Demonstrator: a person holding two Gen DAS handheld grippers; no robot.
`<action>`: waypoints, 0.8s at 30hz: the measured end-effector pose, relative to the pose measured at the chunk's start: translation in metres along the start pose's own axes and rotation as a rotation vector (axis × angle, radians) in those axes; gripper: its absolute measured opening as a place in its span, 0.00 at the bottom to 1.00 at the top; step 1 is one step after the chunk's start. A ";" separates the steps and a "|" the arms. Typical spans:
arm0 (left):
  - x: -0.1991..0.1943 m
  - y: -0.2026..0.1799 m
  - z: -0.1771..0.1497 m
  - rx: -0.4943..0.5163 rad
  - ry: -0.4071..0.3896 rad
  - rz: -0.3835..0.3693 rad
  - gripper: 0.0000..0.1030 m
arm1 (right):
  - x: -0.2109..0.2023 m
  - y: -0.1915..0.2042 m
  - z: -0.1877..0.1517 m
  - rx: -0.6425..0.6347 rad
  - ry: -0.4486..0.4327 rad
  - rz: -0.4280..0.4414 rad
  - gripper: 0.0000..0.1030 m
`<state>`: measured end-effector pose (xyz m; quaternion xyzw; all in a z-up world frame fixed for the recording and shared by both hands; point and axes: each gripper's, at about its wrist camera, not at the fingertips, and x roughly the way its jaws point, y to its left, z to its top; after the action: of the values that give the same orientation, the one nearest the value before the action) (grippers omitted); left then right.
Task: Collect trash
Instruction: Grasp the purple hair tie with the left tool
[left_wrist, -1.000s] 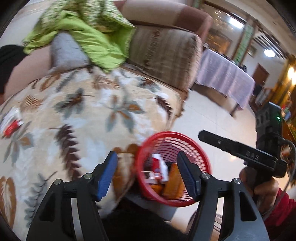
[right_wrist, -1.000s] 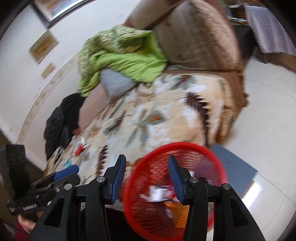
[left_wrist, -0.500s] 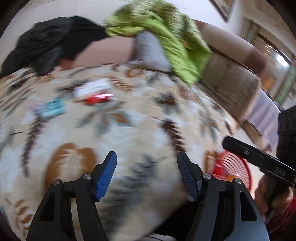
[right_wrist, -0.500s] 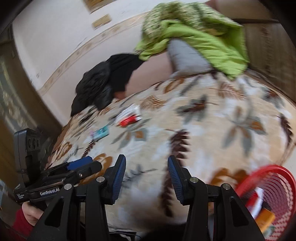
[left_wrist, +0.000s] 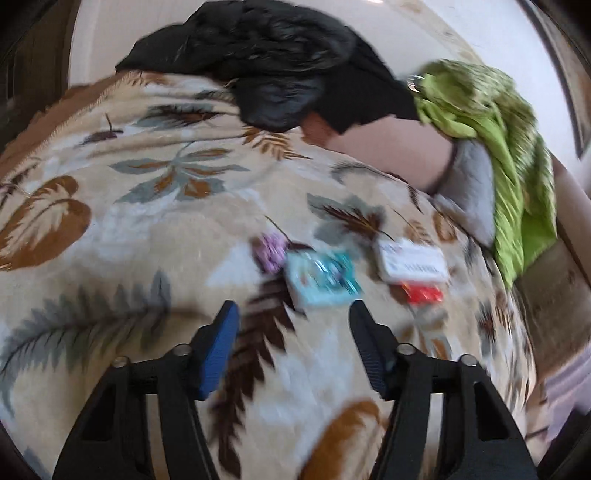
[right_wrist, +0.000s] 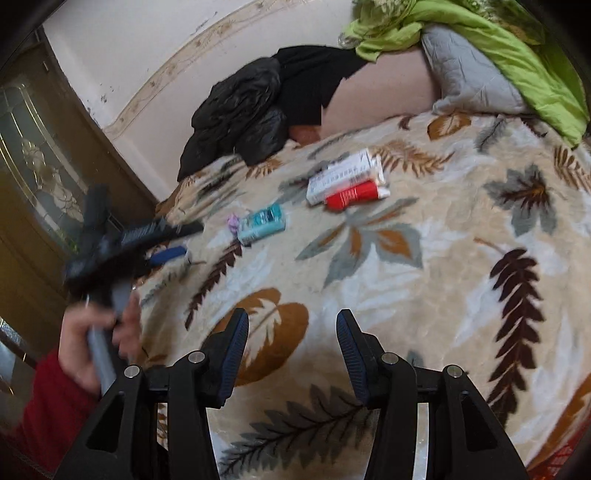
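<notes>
Scattered on leaf-patterned beige blanket (left_wrist: 155, 236): teal rectangular packet (left_wrist: 321, 282) at twelve o'clock of left gripper (left_wrist: 291, 350), jaws closing on nothing; white printed carton (right_wrist: 343, 175) (lettering unreadable) beside red wrapper (right_wrist: 352, 195). Right gripper (right_wrist: 291, 360) half-open, empty.

both wrist views look down, sharing the blanket (left_wrist: 147, 229).

Four trash items are laid flat on the leaf-patterned blanket (right_wrist: 424, 295): a white box (right_wrist: 341, 176) touching a red packet (right_wrist: 351, 195), a teal packet (right_wrist: 262, 223) set apart, and a small purple wrapper (right_wrist: 232, 221) just beside it.
</notes>
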<state>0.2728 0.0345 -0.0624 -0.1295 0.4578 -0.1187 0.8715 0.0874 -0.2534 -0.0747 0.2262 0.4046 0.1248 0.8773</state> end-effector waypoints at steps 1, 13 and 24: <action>0.010 0.002 0.006 -0.015 0.001 0.003 0.51 | 0.003 -0.004 0.000 0.017 0.016 0.007 0.51; 0.063 0.015 0.022 -0.096 0.004 0.091 0.24 | 0.005 -0.016 0.008 0.066 0.011 0.048 0.49; -0.034 0.009 -0.042 -0.130 -0.091 0.168 0.24 | 0.075 0.050 0.100 -0.131 0.071 0.124 0.50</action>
<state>0.2207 0.0491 -0.0624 -0.1522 0.4337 -0.0094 0.8880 0.2106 -0.2096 -0.0418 0.1885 0.4114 0.2131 0.8659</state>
